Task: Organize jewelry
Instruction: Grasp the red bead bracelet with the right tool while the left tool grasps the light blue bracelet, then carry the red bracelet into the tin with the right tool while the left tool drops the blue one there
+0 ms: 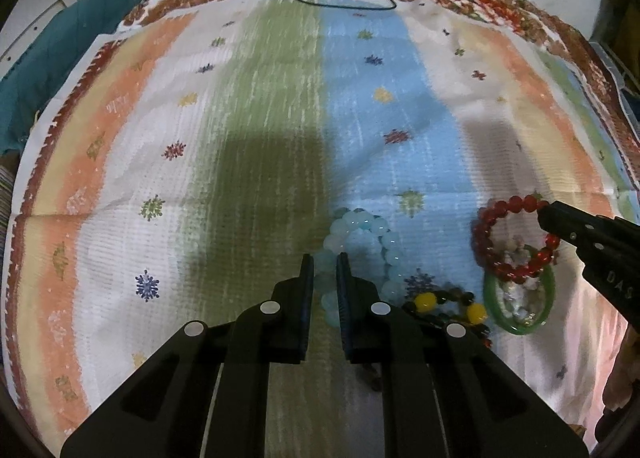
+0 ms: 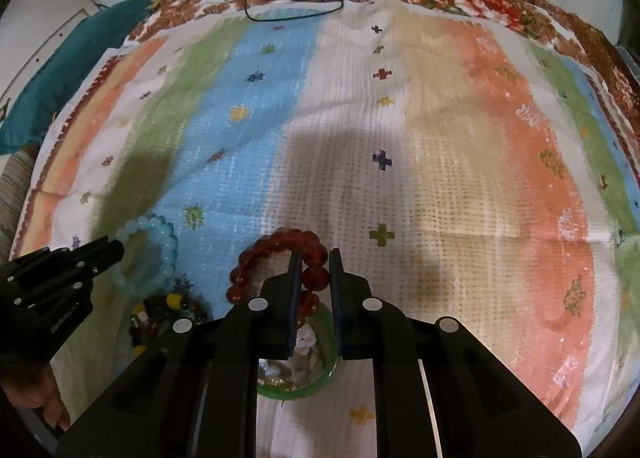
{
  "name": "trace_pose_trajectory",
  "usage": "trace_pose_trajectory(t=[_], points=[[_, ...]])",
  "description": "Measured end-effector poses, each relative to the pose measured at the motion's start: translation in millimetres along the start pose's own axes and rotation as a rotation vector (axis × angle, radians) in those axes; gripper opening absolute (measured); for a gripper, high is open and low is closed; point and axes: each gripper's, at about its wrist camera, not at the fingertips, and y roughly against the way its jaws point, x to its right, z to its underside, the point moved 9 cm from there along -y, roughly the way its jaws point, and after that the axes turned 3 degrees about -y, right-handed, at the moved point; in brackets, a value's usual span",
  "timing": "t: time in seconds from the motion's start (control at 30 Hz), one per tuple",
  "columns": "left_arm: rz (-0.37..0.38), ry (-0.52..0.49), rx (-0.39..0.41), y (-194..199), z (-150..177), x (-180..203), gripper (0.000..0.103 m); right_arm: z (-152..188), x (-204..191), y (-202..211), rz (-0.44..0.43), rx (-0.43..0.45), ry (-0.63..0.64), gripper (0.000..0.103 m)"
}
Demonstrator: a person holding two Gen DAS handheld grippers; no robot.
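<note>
My left gripper (image 1: 325,264) is shut on a pale blue bead bracelet (image 1: 362,223), whose loop hangs just over the striped cloth. My right gripper (image 2: 315,258) is shut on a red bead bracelet (image 2: 276,244), with one bead pinched between the pads. In the left wrist view the right gripper (image 1: 546,213) holds the red bracelet (image 1: 486,226) above a green bangle (image 1: 549,300). A dark bead bracelet with yellow beads (image 1: 442,301) lies beside the bangle. From the right wrist, the left gripper (image 2: 117,249) and blue bracelet (image 2: 170,248) are at the left, and the green bangle (image 2: 298,391) lies under my fingers.
A striped, flower-bordered cloth (image 2: 460,146) covers the surface. Thin dark and white cords (image 1: 340,4) lie at its far edge. A teal fabric (image 2: 64,70) is bunched at the far left. A hand (image 2: 48,398) shows at the lower left of the right wrist view.
</note>
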Motion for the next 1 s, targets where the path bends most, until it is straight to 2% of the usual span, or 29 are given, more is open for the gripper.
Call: trace_pose_trajectory(t=[0.47, 1.0], points=[[0.055, -0.012, 0.069, 40.1, -11.6, 22.1, 0.011, 0.6, -9.4, 42.5, 0.031, 0.063, 0.063, 0.014], [0.072, -0.018, 0.101, 84.0, 0.3, 28.8, 0.011, 21.1, -8.0, 77.6, 0.027, 0.093, 0.055, 0.014]])
